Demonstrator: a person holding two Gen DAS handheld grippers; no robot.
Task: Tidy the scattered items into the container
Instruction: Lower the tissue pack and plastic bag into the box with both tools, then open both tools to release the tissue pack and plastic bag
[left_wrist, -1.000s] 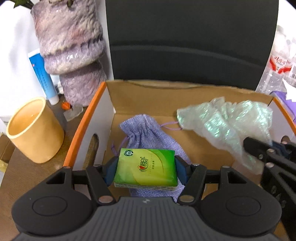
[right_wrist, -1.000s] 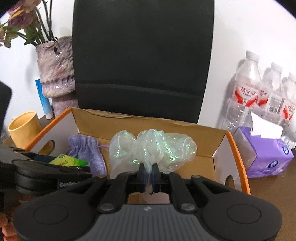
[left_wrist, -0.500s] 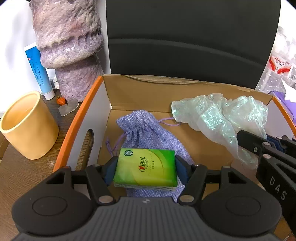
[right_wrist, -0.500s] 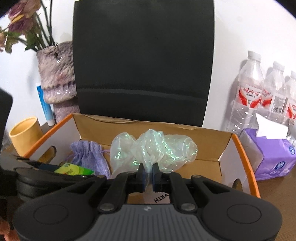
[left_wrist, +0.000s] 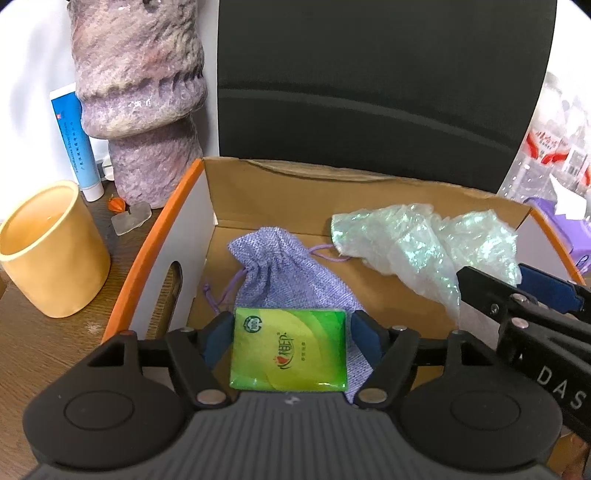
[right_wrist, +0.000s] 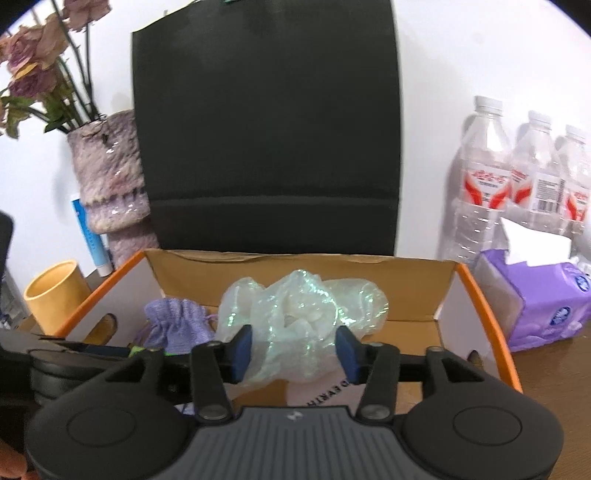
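Note:
A cardboard box (left_wrist: 159, 236) with an orange rim holds a purple drawstring pouch (left_wrist: 280, 266) and a crumpled iridescent plastic bag (left_wrist: 417, 240). My left gripper (left_wrist: 291, 328) hovers over the box's near left part. Its jaws are opening, and the green tissue pack (left_wrist: 288, 354) lies between them on the pouch, with a slim gap at the right pad. My right gripper (right_wrist: 293, 347) is over the box's middle, jaws opening. The plastic bag (right_wrist: 303, 310) sits loose between its blue pads (right_wrist: 240, 350). The pouch (right_wrist: 177, 325) is left of it.
A yellow cup (left_wrist: 51, 247), a blue-and-white tube (left_wrist: 74, 140) and a purple stone-like vase (left_wrist: 140, 92) stand left of the box. A black panel (left_wrist: 369, 74) rises behind it. Water bottles (right_wrist: 517, 177) and a purple tissue box (right_wrist: 543, 291) stand to the right.
The right jaws have gone from shut on the plastic bag to wide apart, letting it go. The left jaws have widened a little and the green pack has slipped lower between them.

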